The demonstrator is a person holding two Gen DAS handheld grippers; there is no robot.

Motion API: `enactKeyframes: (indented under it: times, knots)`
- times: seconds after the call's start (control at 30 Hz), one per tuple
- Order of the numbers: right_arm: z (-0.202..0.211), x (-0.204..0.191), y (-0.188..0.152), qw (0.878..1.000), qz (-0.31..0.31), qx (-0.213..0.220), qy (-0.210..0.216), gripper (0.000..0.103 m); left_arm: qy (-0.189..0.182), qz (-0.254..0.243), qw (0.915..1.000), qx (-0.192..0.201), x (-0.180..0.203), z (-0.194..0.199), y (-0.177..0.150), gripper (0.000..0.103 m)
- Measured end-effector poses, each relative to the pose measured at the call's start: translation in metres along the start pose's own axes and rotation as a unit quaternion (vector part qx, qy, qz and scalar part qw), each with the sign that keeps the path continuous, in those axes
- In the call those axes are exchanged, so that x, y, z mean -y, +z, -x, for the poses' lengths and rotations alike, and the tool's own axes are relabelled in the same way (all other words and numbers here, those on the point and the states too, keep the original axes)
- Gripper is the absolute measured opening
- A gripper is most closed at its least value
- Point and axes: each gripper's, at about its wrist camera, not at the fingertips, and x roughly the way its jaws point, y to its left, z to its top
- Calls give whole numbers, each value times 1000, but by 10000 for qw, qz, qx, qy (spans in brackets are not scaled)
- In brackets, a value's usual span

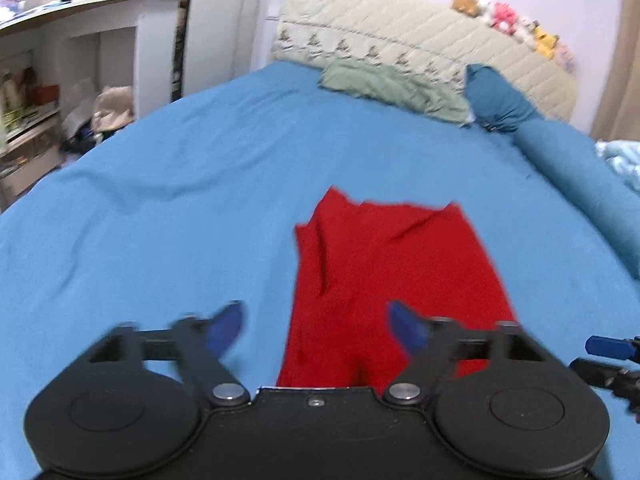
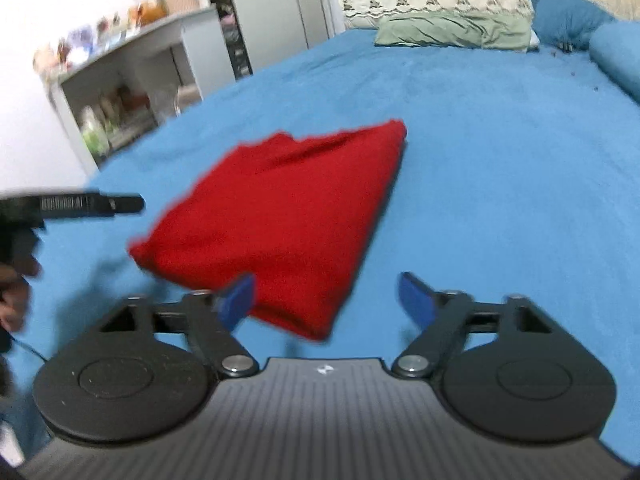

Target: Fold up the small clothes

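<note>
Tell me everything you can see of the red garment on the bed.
The red garment is a plain, soft-looking cloth with no print visible, folded into a roughly rectangular, layered bundle. It lies flat on the blue bedsheet, with a few creases and an uneven far edge. The left gripper and the right gripper both stand open at its near end; no pad presses on it. What kind of garment it is cannot be told through the blur.
</note>
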Motion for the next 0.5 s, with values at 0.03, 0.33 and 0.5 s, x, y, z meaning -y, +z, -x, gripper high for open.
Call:
enactKeyframes:
  times: [0.03, 0.33, 0.5]
  knots:
    - [-2, 7, 13, 9996, -251, -80, 106, 103, -121, 8, 9999, -39, -2, -7, 9, 103]
    - [-88, 56, 50, 9833, -1551, -832, 452, 103, -711, 259, 9932, -890, -28, -103, 42, 100]
    - [-121, 59, 42, 9826, -1544, -881, 536, 86, -849, 485, 9880, -1195, -29, -129, 36, 80]
